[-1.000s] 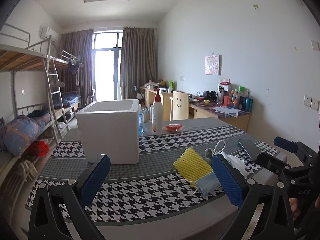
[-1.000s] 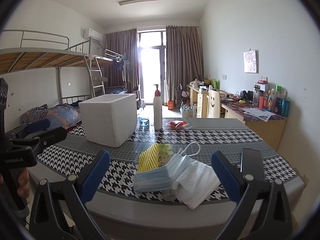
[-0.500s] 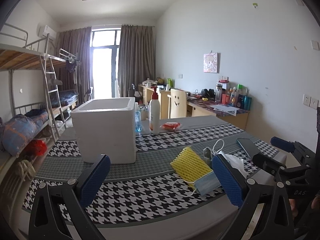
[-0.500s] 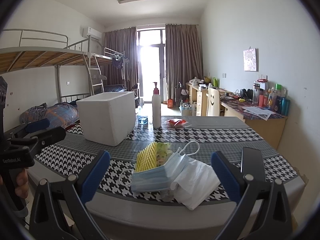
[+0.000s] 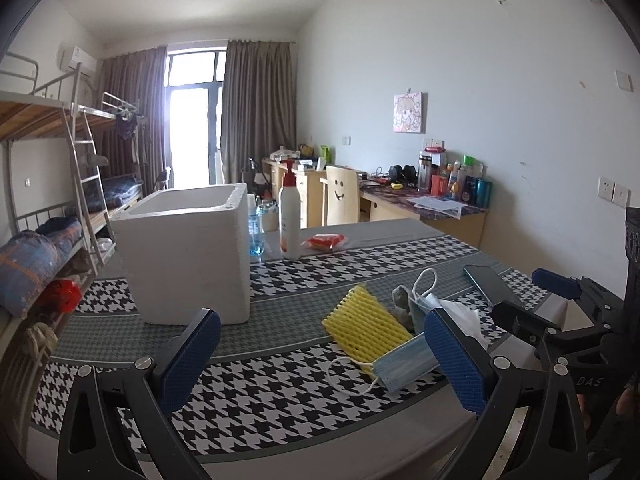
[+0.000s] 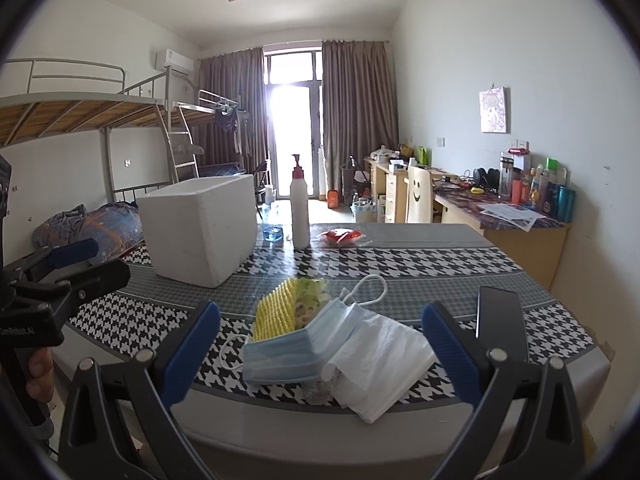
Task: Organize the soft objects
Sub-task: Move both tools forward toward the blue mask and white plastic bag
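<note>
A pile of soft things lies near the table's front edge: a yellow foam net (image 5: 366, 330) (image 6: 274, 314), a blue face mask (image 5: 404, 364) (image 6: 294, 348), a white plastic bag (image 6: 380, 364) (image 5: 460, 312) and a greenish cloth (image 6: 310, 294). A white foam box (image 5: 188, 256) (image 6: 202, 226) stands open-topped to the left. My left gripper (image 5: 320, 360) is open and empty, above the table edge left of the pile. My right gripper (image 6: 320, 360) is open and empty, facing the pile from the front.
A black phone (image 6: 498, 316) (image 5: 490, 284) lies right of the pile. A pump bottle (image 6: 300, 208) (image 5: 289, 220), a small blue-liquid bottle (image 5: 256, 236) and a red packet (image 6: 340, 236) (image 5: 326, 241) stand at the back of the houndstooth tablecloth (image 6: 420, 260).
Both grippers have shifted slightly; the left view has drifted a little left and closer to the table. Both stay open. Nothing on the table has moved.
</note>
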`<state>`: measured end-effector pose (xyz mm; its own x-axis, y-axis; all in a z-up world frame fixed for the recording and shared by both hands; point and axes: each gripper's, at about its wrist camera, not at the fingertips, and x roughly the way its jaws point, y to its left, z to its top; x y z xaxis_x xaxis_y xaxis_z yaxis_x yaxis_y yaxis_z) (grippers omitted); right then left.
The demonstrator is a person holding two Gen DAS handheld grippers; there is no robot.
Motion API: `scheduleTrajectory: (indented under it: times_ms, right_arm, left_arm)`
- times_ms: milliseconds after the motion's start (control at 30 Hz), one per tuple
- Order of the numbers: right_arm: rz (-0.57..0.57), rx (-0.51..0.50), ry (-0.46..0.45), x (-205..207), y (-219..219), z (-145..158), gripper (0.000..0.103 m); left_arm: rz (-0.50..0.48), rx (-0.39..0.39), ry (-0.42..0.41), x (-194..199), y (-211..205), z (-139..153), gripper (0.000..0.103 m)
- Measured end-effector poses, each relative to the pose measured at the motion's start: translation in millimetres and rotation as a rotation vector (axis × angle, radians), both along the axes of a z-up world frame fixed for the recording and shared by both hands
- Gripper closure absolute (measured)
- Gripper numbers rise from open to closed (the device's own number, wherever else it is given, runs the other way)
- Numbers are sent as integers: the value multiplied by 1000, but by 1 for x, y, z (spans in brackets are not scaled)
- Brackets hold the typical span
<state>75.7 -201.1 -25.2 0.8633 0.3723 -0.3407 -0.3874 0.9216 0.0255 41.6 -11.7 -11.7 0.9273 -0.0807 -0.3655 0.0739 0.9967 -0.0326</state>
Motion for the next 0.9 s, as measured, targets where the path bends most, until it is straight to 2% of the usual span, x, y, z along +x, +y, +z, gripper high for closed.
scheduleTrajectory:
  times_ms: [700,900]
  right_arm:
    - [-108,-34,96,17,-25,-23,1]
    - [-132,-45,125,19,-31,-32,1]
  left_arm:
    - [-147,26,83,26,-39,-22,1]
    - [-163,29,104,34,-46,-30,1]
